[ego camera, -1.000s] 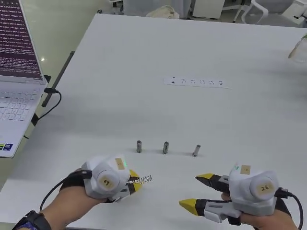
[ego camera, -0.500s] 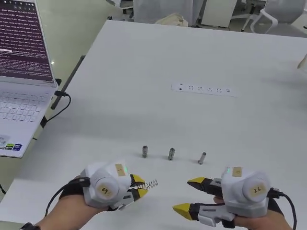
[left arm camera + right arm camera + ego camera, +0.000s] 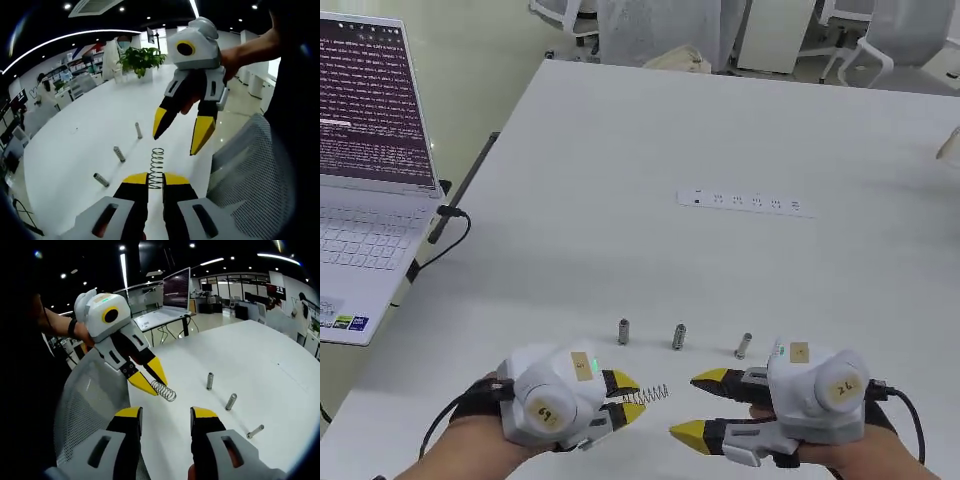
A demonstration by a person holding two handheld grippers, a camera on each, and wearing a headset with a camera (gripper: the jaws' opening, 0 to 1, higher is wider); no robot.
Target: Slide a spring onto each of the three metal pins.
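- One white worktop (image 3: 620,150) carries everything.
- Three metal pins (image 3: 679,336) form a short row across the near part of the worktop, spaced apart and touching nothing.
- The left pin (image 3: 624,331) and the middle pin (image 3: 230,401) look ribbed along their length, as if coiled over, though they are too small to be sure.
- The right pin (image 3: 743,346) is thinner and smooth, and leans toward 1 o'clock in the head view.
- One loose spring (image 3: 656,393) is off the worktop, pinched at one end by the left gripper (image 3: 632,394). Its free end points toward 3 o'clock in the head view.
- The left gripper's jaws are drawn in narrow on that end of the spring. In its own view the spring (image 3: 157,167) rises toward 12 o'clock from between the yellow tips.
- The right gripper (image 3: 693,405) faces it from 3 o'clock with its jaws spread wide and nothing between them. Its tips are close to the spring's free end but not touching it.
- The pins sit at roughly 12 o'clock from the two grippers.
- One white power strip (image 3: 745,202) lies further back, at 12 o'clock from the pins and well apart from them.
- One open laptop (image 3: 370,180) stands off the worktop's edge at 9 o'clock, with one dark cable (image 3: 445,235) beside it.
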